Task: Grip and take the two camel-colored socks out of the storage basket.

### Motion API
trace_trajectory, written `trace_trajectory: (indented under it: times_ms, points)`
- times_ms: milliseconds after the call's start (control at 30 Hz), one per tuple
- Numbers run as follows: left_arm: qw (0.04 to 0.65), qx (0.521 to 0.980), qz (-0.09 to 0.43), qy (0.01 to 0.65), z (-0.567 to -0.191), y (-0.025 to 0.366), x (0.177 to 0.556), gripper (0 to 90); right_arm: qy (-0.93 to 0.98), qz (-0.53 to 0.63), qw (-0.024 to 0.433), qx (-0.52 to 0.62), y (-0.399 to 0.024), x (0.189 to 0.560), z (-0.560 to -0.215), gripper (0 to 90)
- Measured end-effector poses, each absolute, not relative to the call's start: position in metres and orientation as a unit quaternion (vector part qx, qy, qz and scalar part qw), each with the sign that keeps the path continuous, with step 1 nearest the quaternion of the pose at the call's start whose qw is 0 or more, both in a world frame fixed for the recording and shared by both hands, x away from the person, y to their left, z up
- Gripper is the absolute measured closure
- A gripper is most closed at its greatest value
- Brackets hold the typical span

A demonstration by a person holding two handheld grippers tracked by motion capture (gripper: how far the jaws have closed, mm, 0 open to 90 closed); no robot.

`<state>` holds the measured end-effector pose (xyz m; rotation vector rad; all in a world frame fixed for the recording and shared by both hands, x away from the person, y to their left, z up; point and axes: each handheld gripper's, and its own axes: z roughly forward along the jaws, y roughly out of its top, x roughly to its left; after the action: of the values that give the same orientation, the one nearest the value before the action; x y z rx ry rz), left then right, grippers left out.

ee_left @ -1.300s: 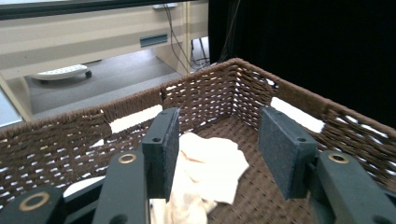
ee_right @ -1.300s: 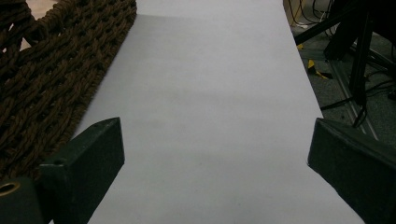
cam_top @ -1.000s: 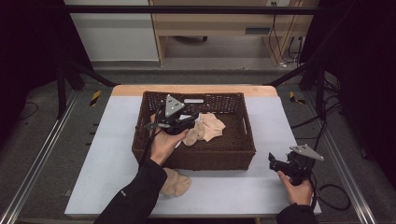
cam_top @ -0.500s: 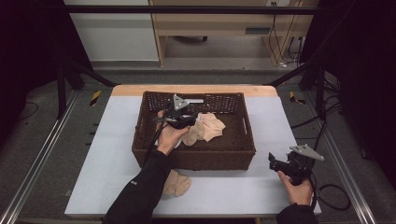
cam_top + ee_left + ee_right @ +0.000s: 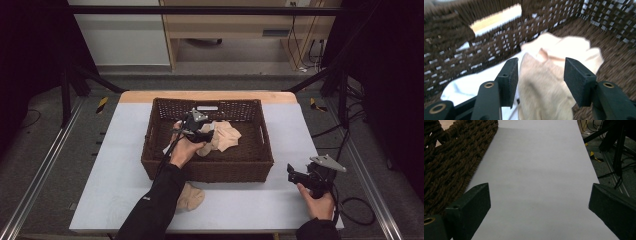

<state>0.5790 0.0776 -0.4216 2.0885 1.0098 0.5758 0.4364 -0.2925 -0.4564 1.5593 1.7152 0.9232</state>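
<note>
A dark brown woven basket (image 5: 210, 167) is seen at the centre of the high view, standing on a pale grey counter (image 5: 120, 150). Inside it, toward the middle, a beige cloth (image 5: 226, 136) lies crumpled, with a white cloth (image 5: 471, 83) partly under it at the lower left of the left gripper view. The left hand-held gripper (image 5: 196, 131) is held within the basket, and in the left gripper view its jaws are seen spread apart with the beige fabric lying between the two black pads, not yet pinched. A second beige piece (image 5: 190, 196) is seen on the counter just below the basket's near wall, beside the person's sleeve. The right hand-held gripper (image 5: 306, 176) rests at the lower right of the high view, well apart from the basket, its jaws spread wide over bare counter. The beige cloth is judged to be light, soft and limp, likely to drape and sag when lifted and unlikely to be damaged; a raised fold or bunched ridge is judged the best place to be gripped, since a flat layer may slip from the pads. The basket's wicker looks stiff and rough, so snagging of fabric is thought possible
</note>
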Motion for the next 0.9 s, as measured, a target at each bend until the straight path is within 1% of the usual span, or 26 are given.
trace_trajectory:
  times_ms: [233, 367, 500, 667, 833, 900]
  points:
    - [0.348, 0.826, 0.202, 0.395, -0.431, 0.078, 0.584, 41.4, 0.65, 0.349, 0.319, 0.595, -0.293, 0.437, -0.456, 4.3]
    - [0.332, 0.833, 0.2, 0.394, -0.433, 0.079, 0.585, 43.3, 0.653, 0.345, 0.319, 0.595, -0.292, 0.438, -0.458, 4.3]
    - [0.323, 0.836, 0.188, 0.401, -0.435, 0.08, 0.586, 49.8, 0.653, 0.344, 0.317, 0.596, -0.292, 0.438, -0.458, 4.4]
    - [0.305, 0.839, 0.16, 0.421, -0.437, 0.08, 0.586, 63.1, 0.652, 0.345, 0.319, 0.595, -0.293, 0.438, -0.458, 4.4]
    - [0.293, 0.843, 0.148, 0.426, -0.436, 0.08, 0.585, 78.2, 0.653, 0.346, 0.319, 0.594, -0.293, 0.438, -0.458, 4.4]
    - [0.296, 0.842, 0.14, 0.429, -0.434, 0.08, 0.584, 80.9, 0.653, 0.345, 0.319, 0.594, -0.293, 0.438, -0.458, 4.4]
